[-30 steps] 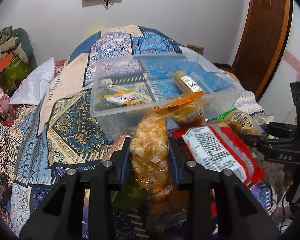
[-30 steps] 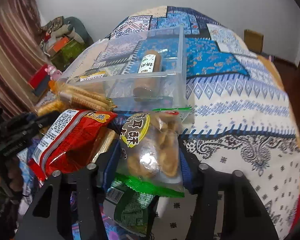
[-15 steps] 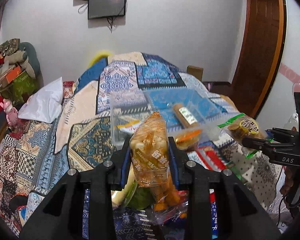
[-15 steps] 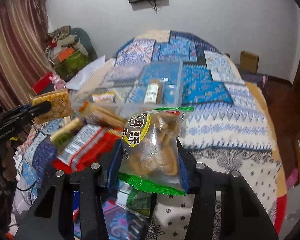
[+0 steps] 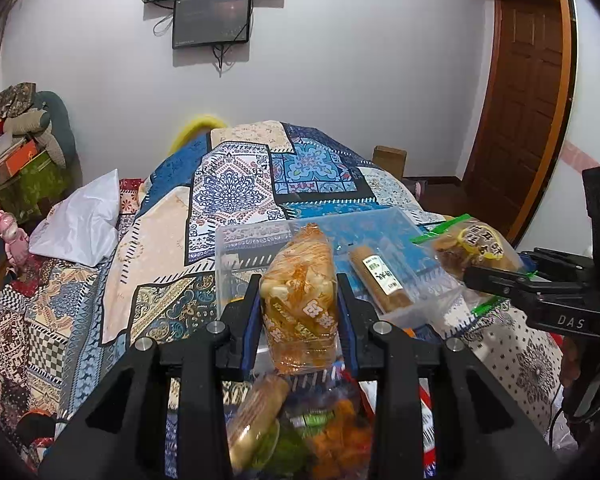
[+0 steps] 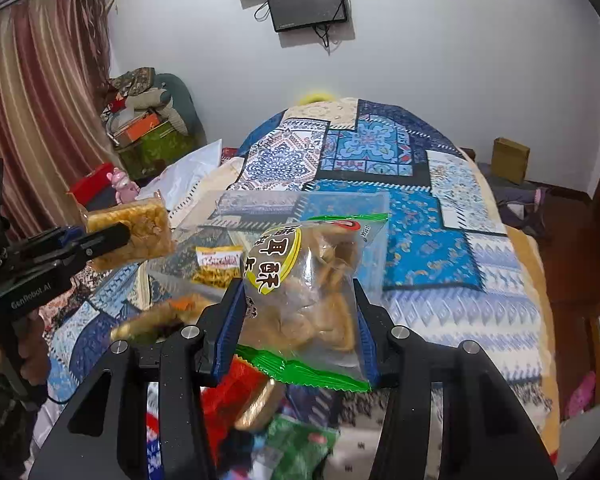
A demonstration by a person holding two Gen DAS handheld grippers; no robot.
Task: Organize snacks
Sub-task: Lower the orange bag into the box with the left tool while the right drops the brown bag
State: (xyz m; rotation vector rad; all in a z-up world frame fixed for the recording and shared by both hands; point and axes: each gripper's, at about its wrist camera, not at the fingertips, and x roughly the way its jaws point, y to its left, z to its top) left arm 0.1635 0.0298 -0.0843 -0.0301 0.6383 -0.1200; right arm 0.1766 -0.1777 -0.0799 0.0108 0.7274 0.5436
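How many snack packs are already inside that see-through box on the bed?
2 visible in the clear box: a brown stick-shaped pack on its right side and a yellow pack on its left. The held bags block part of the box, so more may be hidden.

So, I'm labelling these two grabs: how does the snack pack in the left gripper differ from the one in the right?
The orange-tinted pack in the left gripper is narrow, with pale chunks; the clear pack in the right gripper is wider, green-edged, with a yellow label and brown curled crisps. Both are pinched upright between jaws, lifted above the clear plastic bin.
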